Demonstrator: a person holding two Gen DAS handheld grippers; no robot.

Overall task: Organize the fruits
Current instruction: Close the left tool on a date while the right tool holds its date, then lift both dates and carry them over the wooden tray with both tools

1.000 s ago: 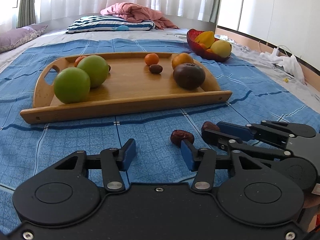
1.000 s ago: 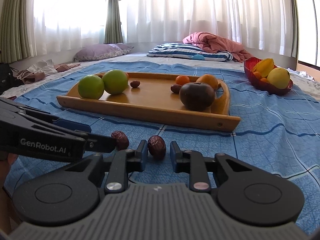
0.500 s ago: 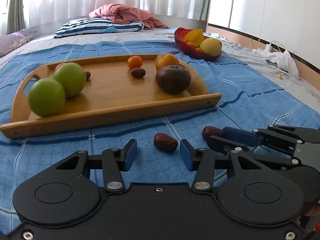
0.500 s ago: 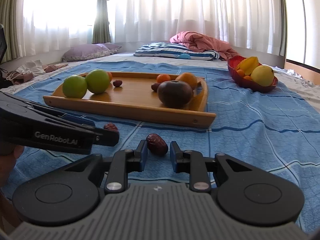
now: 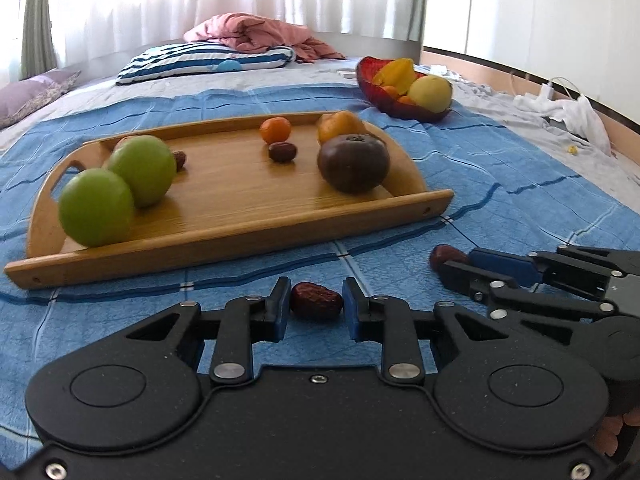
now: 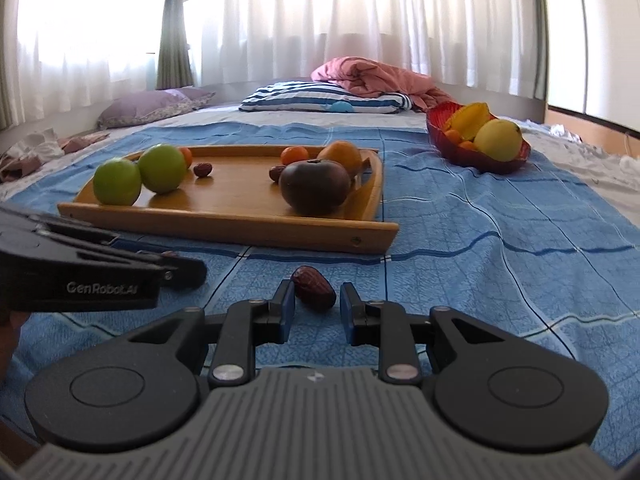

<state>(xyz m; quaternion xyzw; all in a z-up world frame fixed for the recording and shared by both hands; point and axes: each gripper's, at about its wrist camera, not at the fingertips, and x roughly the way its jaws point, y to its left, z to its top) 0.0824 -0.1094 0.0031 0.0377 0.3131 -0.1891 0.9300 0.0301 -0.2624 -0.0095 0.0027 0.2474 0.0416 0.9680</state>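
- Wooden tray point(image 5: 224, 236) is the landmark; both dates lie on the blue sheet point(image 5: 500, 184) just in front of its near rim.
- Left gripper point(image 5: 314, 306): jaws narrowed around one date point(image 5: 316, 300), apparently touching it.
- Right gripper point(image 6: 314, 306): jaws spread around the other date point(image 6: 314, 288), not yet pinching.
- Centre each date between the pads and close gently before lifting; dates will likely roll or squash.

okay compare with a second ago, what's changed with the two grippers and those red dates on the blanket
The left gripper has moved forward and narrowed its jaws around a red date, pads about touching it; before, that date lay ahead of wide-open jaws. The right gripper already straddled the other date; a gap still shows on one side. Both dates remain on the blue blanket. The wooden tray and red bowl look unchanged.
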